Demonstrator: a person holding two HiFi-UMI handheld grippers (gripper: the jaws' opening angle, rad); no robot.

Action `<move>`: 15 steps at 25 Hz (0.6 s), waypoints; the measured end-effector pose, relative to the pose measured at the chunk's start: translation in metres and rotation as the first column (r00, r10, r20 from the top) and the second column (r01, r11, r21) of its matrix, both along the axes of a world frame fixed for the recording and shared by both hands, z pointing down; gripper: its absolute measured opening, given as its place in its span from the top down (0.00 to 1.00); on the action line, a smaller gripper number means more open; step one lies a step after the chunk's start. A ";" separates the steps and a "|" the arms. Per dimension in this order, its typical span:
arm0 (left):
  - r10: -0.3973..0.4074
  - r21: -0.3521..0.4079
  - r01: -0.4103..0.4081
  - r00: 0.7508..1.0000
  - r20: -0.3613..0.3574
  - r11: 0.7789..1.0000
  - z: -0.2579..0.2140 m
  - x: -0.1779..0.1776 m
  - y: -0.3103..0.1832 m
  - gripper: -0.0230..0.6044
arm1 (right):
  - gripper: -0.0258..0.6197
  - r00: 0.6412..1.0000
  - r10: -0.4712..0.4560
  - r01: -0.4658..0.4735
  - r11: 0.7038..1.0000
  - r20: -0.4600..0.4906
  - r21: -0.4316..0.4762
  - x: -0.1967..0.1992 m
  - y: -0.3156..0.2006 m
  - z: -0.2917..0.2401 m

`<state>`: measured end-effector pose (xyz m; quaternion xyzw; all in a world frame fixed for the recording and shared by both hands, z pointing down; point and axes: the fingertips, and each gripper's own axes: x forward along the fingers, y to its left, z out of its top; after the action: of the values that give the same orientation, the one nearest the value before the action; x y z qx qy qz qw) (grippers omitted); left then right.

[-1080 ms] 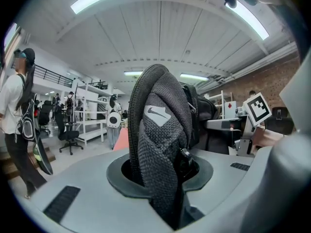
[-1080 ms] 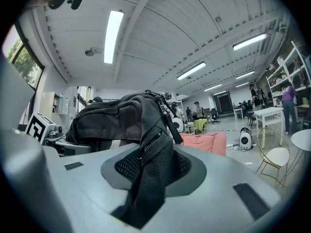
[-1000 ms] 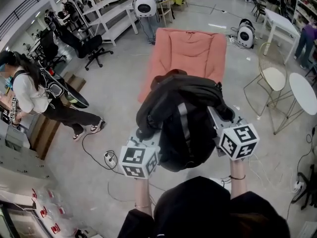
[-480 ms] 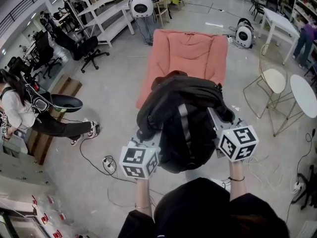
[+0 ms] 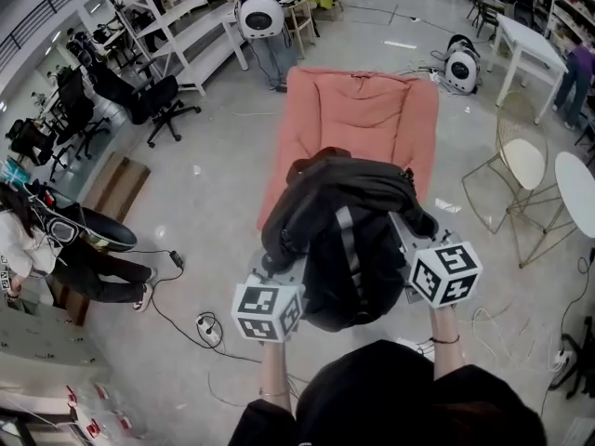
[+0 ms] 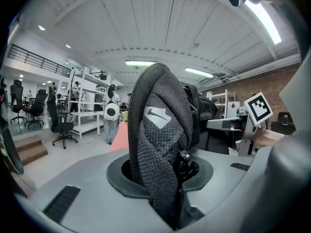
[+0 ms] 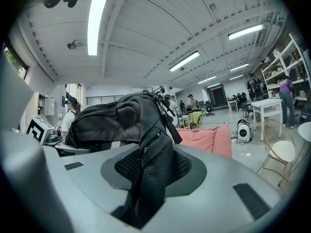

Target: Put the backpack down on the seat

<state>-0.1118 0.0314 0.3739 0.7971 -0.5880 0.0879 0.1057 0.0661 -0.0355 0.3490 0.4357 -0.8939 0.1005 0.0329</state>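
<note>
A black backpack (image 5: 349, 240) hangs in the air between my two grippers, in front of a salmon-pink cushioned seat (image 5: 363, 110) and above the floor. My left gripper (image 5: 277, 272) is shut on a mesh strap of the backpack (image 6: 160, 144), which fills the gap between its jaws. My right gripper (image 5: 414, 240) is shut on another black strap (image 7: 146, 169) that runs up to the backpack's body (image 7: 116, 120). The seat (image 7: 209, 137) shows beyond the bag in the right gripper view. The fingertips themselves are hidden by fabric.
A wire chair (image 5: 521, 161) and a round white table (image 5: 576, 179) stand right of the seat. White shelving (image 5: 186, 17), an office chair (image 5: 153, 100) and round white machines (image 5: 258, 15) (image 5: 460, 63) are farther back. A power strip and cable (image 5: 206, 328) lie at the left. A person (image 5: 37, 249) is at the far left.
The seat has drawn slightly nearer in the head view. The person at the left has moved away toward the left edge. Both grips on the backpack are unchanged.
</note>
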 end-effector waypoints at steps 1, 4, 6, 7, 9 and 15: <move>-0.002 -0.003 0.002 1.000 -0.002 1.000 0.000 -0.003 -0.010 0.76 | 0.78 1.000 -0.001 0.001 1.000 0.001 -0.004 -0.003 -0.010 0.000; -0.005 -0.016 0.005 1.000 -0.005 1.000 0.001 -0.015 -0.038 0.76 | 0.78 1.000 -0.005 0.005 1.000 0.009 -0.020 -0.015 -0.038 0.001; -0.004 -0.026 0.003 1.000 -0.003 1.000 0.001 -0.022 -0.057 0.76 | 0.78 1.000 -0.006 0.006 0.999 0.010 -0.032 -0.022 -0.058 0.003; -0.002 -0.031 0.002 1.000 -0.001 1.000 0.001 -0.025 -0.068 0.76 | 0.78 1.000 -0.005 0.006 0.999 0.010 -0.038 -0.025 -0.069 0.003; 0.002 -0.040 -0.002 1.000 0.002 0.999 0.003 -0.032 -0.090 0.76 | 0.78 1.000 -0.003 0.003 0.999 0.012 -0.048 -0.031 -0.089 0.006; 0.015 -0.067 -0.015 1.000 -0.007 0.998 0.017 -0.040 -0.156 0.76 | 0.78 1.000 0.010 -0.010 0.997 0.010 -0.079 -0.038 -0.152 0.018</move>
<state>-0.1516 -0.1243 0.3906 0.7978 -0.5784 0.1057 0.1335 0.0285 -0.1874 0.3667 0.4380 -0.8872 0.1382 0.0448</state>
